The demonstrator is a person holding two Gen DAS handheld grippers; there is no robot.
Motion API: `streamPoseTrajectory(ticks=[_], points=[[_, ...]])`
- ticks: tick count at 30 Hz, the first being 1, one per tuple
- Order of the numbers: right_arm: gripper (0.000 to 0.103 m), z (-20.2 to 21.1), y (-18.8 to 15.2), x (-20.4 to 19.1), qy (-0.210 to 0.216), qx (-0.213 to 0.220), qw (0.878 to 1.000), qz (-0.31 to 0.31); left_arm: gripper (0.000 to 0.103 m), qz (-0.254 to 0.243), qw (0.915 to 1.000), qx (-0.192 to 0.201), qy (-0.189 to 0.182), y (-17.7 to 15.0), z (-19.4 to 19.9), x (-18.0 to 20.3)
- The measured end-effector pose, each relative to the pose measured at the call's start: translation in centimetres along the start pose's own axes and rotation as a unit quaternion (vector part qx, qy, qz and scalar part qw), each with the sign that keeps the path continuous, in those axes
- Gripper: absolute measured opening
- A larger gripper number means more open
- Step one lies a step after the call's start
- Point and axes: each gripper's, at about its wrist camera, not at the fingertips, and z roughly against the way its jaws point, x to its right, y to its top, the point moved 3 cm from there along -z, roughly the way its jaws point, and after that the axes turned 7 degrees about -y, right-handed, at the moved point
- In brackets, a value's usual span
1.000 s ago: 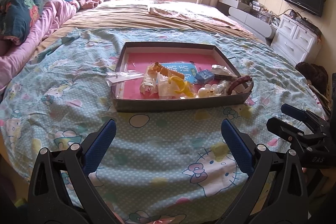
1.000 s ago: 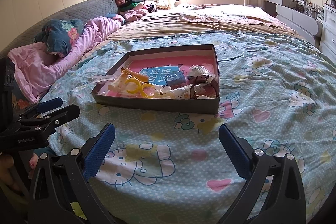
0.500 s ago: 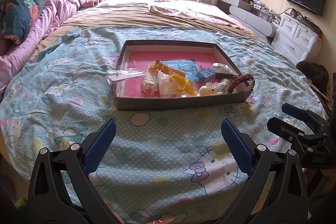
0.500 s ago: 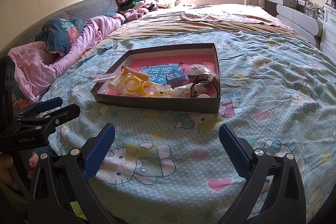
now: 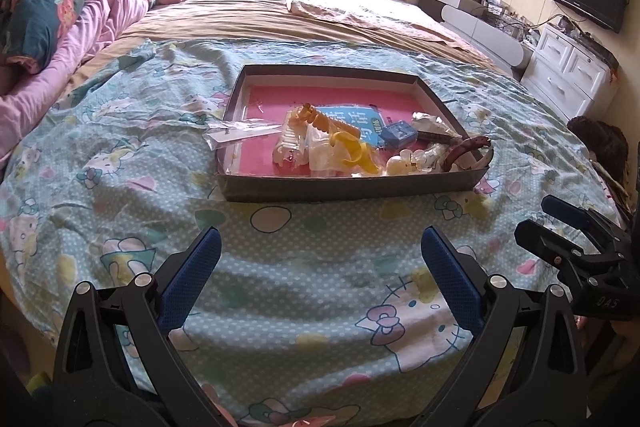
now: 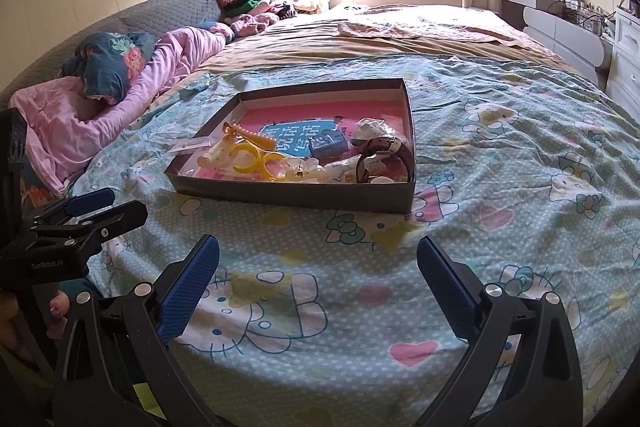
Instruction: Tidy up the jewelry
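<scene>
Shallow grey box [image 5: 352, 187] on the patterned bedspread [image 5: 320, 287], set toward the near edge of the bed, within reach of both tools. We found the jewelry gathered against the box's near wall rather than spread over its pink floor: a yellow bangle [image 5: 354, 151], an orange beaded strand [image 5: 320, 119], a small blue case [image 5: 398, 135], pale bead-like pieces [image 5: 408, 161] and a dark brown band [image 5: 466, 149] propped in the near right corner. A clear plastic sleeve [image 5: 240, 133] lay across the left wall, half in and half out. We judged that the heap kept small pieces contained on a soft, uneven cover, but whether this was a pile awaiting sorting or items already collected, we could not settle.

We held the left gripper [image 5: 320, 263] low over the near edge of the bed, pointed at the box, its blue-padded fingers [image 5: 192, 275] spread wide with nothing between them. The right gripper [image 6: 318, 267] was posed alike, level and well short of the box, its jaws likewise parted and empty. Each tool appeared at the margin of the other's view, so we held them side by side; a hand [image 6: 24, 315] gripped the left tool's handle.
</scene>
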Motion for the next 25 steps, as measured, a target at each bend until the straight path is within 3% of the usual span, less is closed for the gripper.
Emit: streamPoseTrajectory(ticks=[8, 15, 20, 25], points=[[0.099, -0.5, 0.2, 0.9, -0.015, -0.001, 1.000, -0.007, 0.094, 0.034, 0.9992, -0.008, 0.020, 0.3, -0.6, -1.7], [0.099, -1.7, 1.1, 4.3, -0.048, -0.005, 0.998, -0.042, 0.094, 0.080, 0.9950, -0.003, 0.059, 1.4, -0.9, -6.0], [0.099, -3.5, 3.2, 11.9, -0.121, 0.009, 0.988, -0.100, 0.094, 0.129, 0.9808, -0.004, 0.146, 4.3, -2.5, -13.8], [0.099, -7.8, 4.9, 22.7, -0.236, -0.022, 0.961, -0.139, 0.094, 0.182, 0.9588, -0.012, 0.218, 6.7, -5.2, -22.9]])
